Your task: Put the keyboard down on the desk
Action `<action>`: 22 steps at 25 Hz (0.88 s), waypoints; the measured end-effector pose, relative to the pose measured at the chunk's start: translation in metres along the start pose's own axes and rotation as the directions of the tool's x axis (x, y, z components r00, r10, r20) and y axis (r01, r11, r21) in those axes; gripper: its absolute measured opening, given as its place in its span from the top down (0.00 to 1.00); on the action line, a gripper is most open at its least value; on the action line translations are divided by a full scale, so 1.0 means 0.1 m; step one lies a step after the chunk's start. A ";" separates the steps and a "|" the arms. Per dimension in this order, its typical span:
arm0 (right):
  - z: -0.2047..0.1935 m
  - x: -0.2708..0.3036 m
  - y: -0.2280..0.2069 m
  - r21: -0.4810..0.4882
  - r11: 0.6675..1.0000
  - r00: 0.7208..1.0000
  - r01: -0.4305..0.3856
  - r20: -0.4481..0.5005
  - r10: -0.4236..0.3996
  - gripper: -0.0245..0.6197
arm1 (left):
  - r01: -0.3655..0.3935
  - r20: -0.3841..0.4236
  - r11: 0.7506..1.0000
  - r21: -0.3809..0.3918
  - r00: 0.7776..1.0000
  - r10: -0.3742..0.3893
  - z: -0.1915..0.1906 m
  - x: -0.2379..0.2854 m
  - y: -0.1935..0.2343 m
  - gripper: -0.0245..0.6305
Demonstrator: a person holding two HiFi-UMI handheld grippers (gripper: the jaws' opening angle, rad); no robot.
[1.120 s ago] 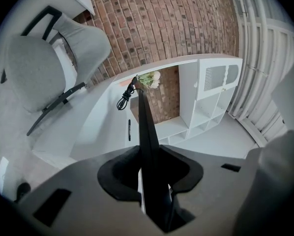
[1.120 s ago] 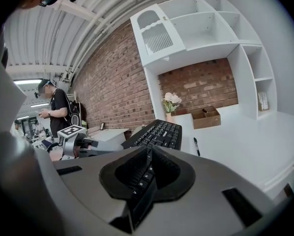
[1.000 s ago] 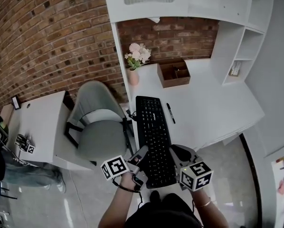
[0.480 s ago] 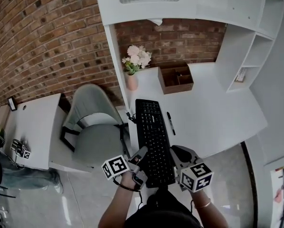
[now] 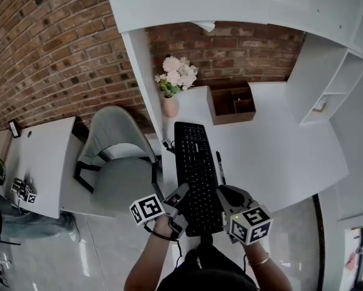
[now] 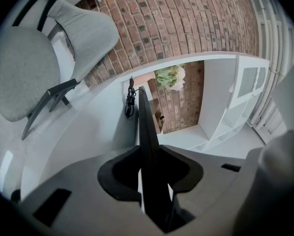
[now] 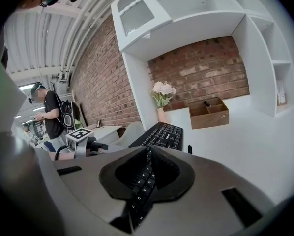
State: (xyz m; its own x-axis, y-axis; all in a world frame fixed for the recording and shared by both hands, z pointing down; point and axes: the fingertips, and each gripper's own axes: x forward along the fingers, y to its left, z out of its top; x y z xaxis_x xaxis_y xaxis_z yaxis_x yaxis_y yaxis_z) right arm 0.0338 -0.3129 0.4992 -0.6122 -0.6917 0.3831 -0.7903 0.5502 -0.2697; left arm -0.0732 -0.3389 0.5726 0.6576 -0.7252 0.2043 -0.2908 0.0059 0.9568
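A black keyboard (image 5: 193, 168) lies lengthwise over the left part of the white desk (image 5: 278, 144), and its near end overhangs the desk's front edge. My left gripper (image 5: 180, 200) is shut on the near left edge, where the keyboard (image 6: 146, 141) shows edge-on between the jaws of the gripper (image 6: 149, 181). On the near right edge my right gripper (image 5: 225, 204) is shut too, with the keys (image 7: 161, 134) running out from the gripper (image 7: 146, 181). I cannot tell whether the far end touches the desk.
A black pen (image 5: 220, 165) lies just right of the keyboard. A vase of flowers (image 5: 175, 80) and a wooden organiser (image 5: 233, 102) stand at the back. The keyboard's cable (image 5: 166, 145) hangs at its far left. A grey chair (image 5: 118, 156) and a side table (image 5: 36, 162) stand to the left.
The view has shifted so that the desk sits closer and more central. The keyboard and both grippers have crept slightly forward over the desk. Both grips are unchanged.
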 end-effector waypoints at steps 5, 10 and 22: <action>-0.01 0.10 -0.13 0.011 1.000 1.000 -0.007 -0.013 0.007 0.95 | -0.010 -0.006 0.999 0.037 1.000 0.010 0.05 0.16 0.05 0.79; -0.01 0.14 -0.22 0.018 1.000 1.000 -0.009 -0.024 0.010 0.95 | -0.018 0.020 0.999 0.039 1.000 0.017 0.07 0.21 0.12 0.79; -0.06 0.22 -0.21 0.022 0.999 0.999 -0.035 -0.040 0.036 0.95 | -0.131 0.011 0.991 0.038 0.991 0.130 0.06 0.27 0.28 0.79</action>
State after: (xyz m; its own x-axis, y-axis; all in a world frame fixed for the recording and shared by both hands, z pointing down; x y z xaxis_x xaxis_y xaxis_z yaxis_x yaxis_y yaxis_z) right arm 0.0369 -0.3362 0.5184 -0.6385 -0.6523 0.4084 -0.7689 0.5636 -0.3019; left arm -0.0677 -0.3625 0.6041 0.6063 -0.7258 0.3251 -0.4004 0.0746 0.9133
